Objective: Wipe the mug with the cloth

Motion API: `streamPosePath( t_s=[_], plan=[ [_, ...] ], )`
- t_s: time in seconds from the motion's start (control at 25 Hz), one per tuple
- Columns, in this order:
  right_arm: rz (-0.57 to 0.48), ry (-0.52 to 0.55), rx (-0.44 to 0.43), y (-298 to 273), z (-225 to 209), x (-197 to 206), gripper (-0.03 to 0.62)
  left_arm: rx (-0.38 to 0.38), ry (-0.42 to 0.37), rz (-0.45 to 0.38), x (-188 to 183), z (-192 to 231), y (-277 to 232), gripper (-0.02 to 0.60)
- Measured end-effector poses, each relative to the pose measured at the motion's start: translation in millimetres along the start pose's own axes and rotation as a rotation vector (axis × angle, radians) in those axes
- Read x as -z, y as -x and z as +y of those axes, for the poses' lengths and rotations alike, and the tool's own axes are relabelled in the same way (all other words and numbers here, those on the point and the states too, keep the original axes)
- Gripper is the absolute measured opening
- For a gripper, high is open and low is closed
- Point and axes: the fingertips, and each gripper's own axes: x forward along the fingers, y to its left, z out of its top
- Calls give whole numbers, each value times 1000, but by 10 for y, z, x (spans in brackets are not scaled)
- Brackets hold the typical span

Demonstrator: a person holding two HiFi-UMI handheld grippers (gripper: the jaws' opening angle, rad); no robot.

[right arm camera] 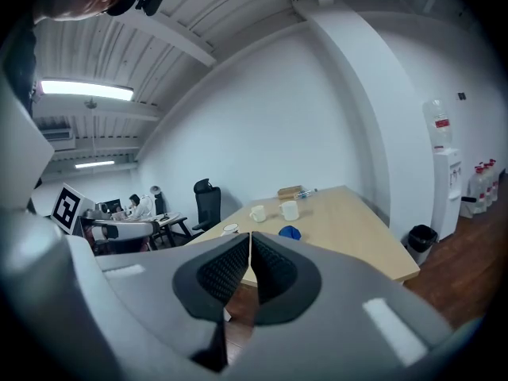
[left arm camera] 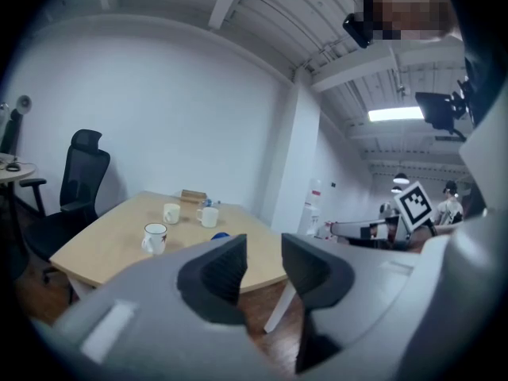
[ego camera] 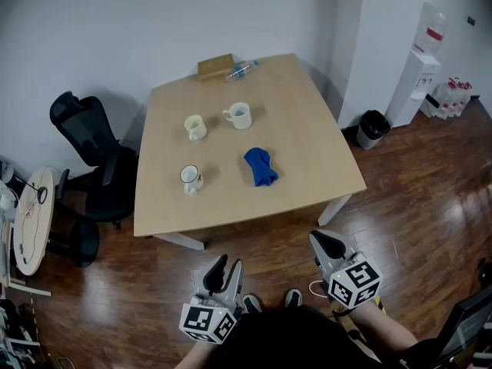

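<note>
Three mugs stand on the light wooden table (ego camera: 323, 152): a cream one (ego camera: 195, 127), a white one (ego camera: 239, 115) and a dark-rimmed white one (ego camera: 190, 178) nearest the front edge. The crumpled blue cloth (ego camera: 260, 167) lies right of them; it also shows in the right gripper view (right arm camera: 290, 232). Both grippers hang over the floor, short of the table's front edge. My left gripper (ego camera: 223, 267) (left arm camera: 263, 248) is open, with a gap and nothing between its pads. My right gripper (ego camera: 321, 241) (right arm camera: 250, 240) is shut on nothing, its pads touching.
A wooden box (ego camera: 215, 67) and a plastic bottle (ego camera: 240, 71) lie at the table's far edge. A black office chair (ego camera: 92, 141) stands left of the table, with a round side table (ego camera: 31, 217) beyond it. A bin (ego camera: 373, 127) and a water dispenser (ego camera: 419, 83) stand at the right.
</note>
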Motion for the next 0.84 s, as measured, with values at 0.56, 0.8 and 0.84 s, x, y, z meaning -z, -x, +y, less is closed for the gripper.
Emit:
streamPosePath(
  t_s=[0.56, 0.8, 0.84],
  plan=[
    [74, 18, -24, -365, 512, 170, 12, -51, 28, 41, 207, 568, 569, 138],
    [81, 26, -12, -463, 625, 149, 12, 3, 21, 14, 282, 721, 530, 138],
    [83, 27, -10, -482, 637, 149, 12, 16, 18, 7, 300, 741, 515, 138]
  ],
)
